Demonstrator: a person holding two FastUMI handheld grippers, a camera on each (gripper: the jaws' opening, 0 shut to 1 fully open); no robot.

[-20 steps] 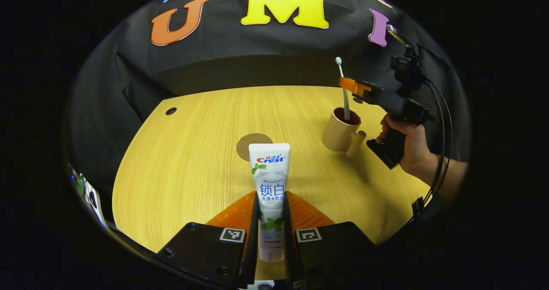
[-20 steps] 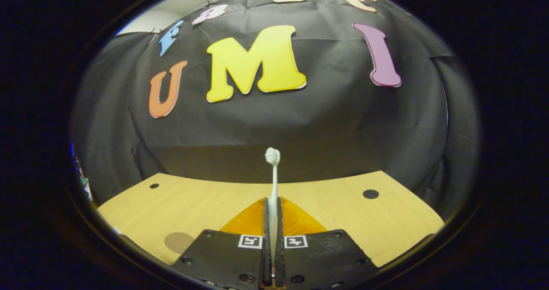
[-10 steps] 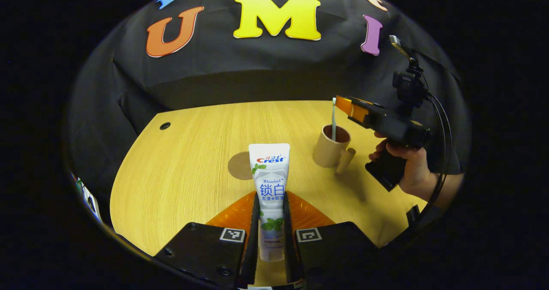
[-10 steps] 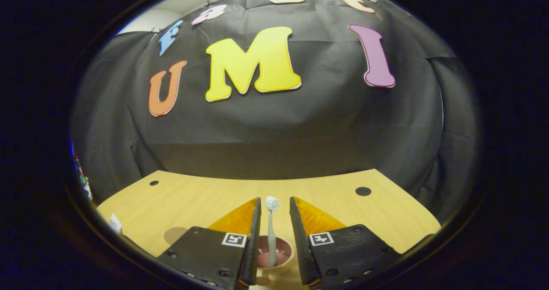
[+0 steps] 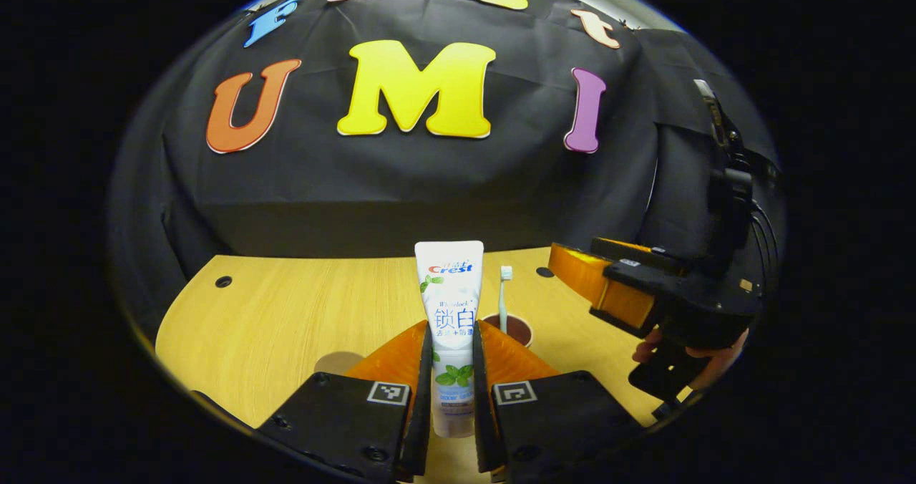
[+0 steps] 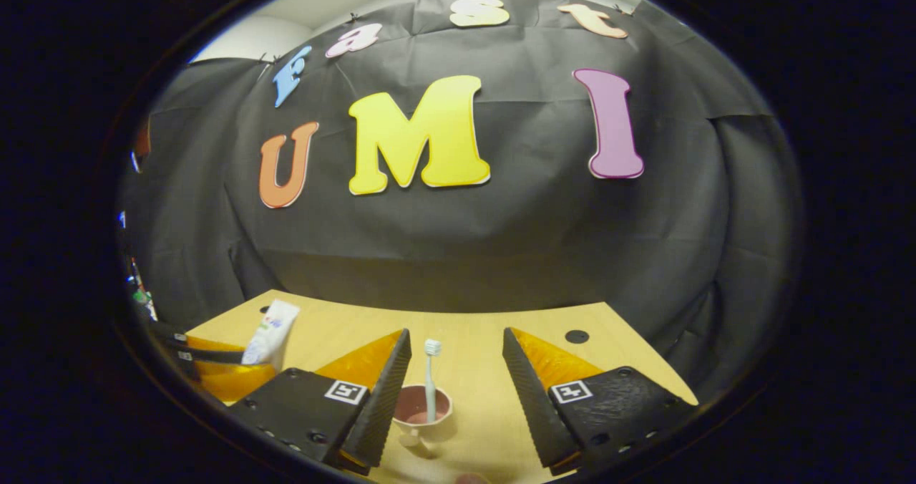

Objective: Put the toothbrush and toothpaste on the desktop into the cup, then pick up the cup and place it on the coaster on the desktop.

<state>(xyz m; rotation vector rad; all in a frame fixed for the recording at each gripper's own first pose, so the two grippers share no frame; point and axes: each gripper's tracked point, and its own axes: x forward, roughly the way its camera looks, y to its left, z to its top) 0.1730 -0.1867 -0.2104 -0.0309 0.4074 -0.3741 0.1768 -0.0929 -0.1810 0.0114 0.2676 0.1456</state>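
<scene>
My left gripper (image 5: 451, 326) is shut on a white toothpaste tube (image 5: 449, 276) that stands upright between its fingers. Just behind and right of the tube sits the beige cup (image 5: 514, 328) with the white toothbrush (image 5: 503, 301) standing in it, head up. My right gripper (image 6: 456, 331) is open above and short of the cup (image 6: 422, 405); the toothbrush (image 6: 430, 376) rises in the gap, touching neither finger. In the left gripper view the right gripper (image 5: 565, 265) hovers right of the cup, held by a hand (image 5: 687, 369). The round brown coaster (image 5: 336, 362) lies left of the tube, partly hidden.
The wooden desk (image 5: 286, 312) has small dark holes at its back left (image 5: 223, 281) and back right (image 6: 576, 336). In the right gripper view the left gripper (image 6: 243, 359) comes in from the left with the toothpaste (image 6: 270, 334). Black cloth walls close the desk's far side.
My right gripper opened and let go of the toothbrush, which now stands in the cup, then opened wider and drew back. My left gripper carried the toothpaste closer to the cup.
</scene>
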